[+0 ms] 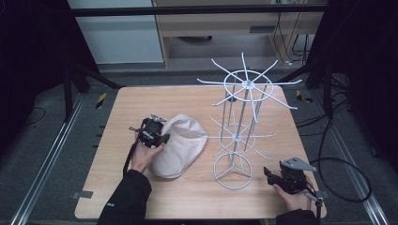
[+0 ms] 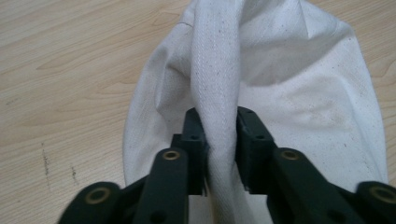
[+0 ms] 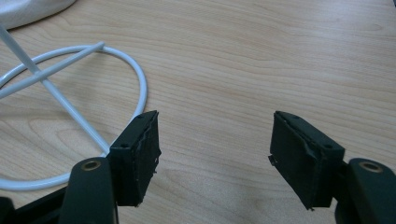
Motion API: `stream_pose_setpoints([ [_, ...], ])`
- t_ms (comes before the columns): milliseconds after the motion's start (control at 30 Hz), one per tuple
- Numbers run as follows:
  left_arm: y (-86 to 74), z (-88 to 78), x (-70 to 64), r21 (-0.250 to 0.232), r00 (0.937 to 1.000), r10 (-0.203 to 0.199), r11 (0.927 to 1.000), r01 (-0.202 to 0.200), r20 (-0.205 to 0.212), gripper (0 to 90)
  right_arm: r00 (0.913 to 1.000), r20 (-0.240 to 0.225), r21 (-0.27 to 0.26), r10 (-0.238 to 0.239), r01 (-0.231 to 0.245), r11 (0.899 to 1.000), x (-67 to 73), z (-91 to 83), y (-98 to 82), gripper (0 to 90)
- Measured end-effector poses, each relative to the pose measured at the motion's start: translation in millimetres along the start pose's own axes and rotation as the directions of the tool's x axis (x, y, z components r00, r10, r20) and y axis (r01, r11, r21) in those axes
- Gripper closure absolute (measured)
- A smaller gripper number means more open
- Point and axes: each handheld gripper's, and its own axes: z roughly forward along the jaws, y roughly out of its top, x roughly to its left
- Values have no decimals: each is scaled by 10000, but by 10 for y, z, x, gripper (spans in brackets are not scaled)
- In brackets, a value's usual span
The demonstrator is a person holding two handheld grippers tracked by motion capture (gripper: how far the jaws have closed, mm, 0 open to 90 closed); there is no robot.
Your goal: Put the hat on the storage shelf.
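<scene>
Left gripper [image 2: 219,140] pinching cloth hat [image 2: 280,84], right gripper [image 3: 215,154] agape

Wooden table [image 1: 187,197] carries cream cloth cap [image 1: 184,140], perhaps, and white wire rack [image 1: 241,126].

High view: above near edge of tabletop [image 1: 197,197], facing forward-down. Left gripper view: close over cloth [image 2: 299,84]. Right gripper view: close by rack base ring [image 3: 140,79]; both shared with high view.
</scene>
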Motion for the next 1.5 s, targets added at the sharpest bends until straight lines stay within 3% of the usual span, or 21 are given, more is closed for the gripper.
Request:
stream_pose_setpoints([
  [200, 2, -15, 26, -141, 9996, -194, 9997, 198, 222, 849, 10000, 35, 28, -77, 77, 10000, -4, 7, -2, 335],
  [400, 5, -111, 44, -341, 9985, -171, 9992, 189, 524, 871, 10000, 12, 36, -91, 91, 10000, -12, 8, -3, 334],
  [667, -28, -430, 56, -1528, 9954, -268, 9874, 407, 922, 873, 9999, 47, 54, -101, 101, 9999, -19, 8, -8, 332],
  [867, -107, -684, 56, -2463, 9929, -329, 9673, 603, 1142, 874, 10000, 88, 82, -42, 41, 10000, -25, 9, -10, 330],
  [1100, -219, -870, 86, -3112, 9906, -452, 9467, 837, 1287, 874, 10000, 70, 79, 11, -11, 10000, -23, 5, -11, 325],
  [1233, -313, -960, 123, -3586, 9864, -626, 9265, 1140, 1517, 875, 10000, 72, 97, 9, -10, 10000, -26, 10, -12, 323],
  [1333, -330, -1031, 149, -3797, 9860, -690, 9169, 1226, 1517, 875, 10000, 81, 104, 6, -7, 9999, -23, 12, -11, 320],
  [1500, -360, -1168, 159, -4311, 9824, -840, 8899, 1492, 1666, 875, 10000, 71, 50, -10, 10, 10000, -18, 3, -3, 317],
])
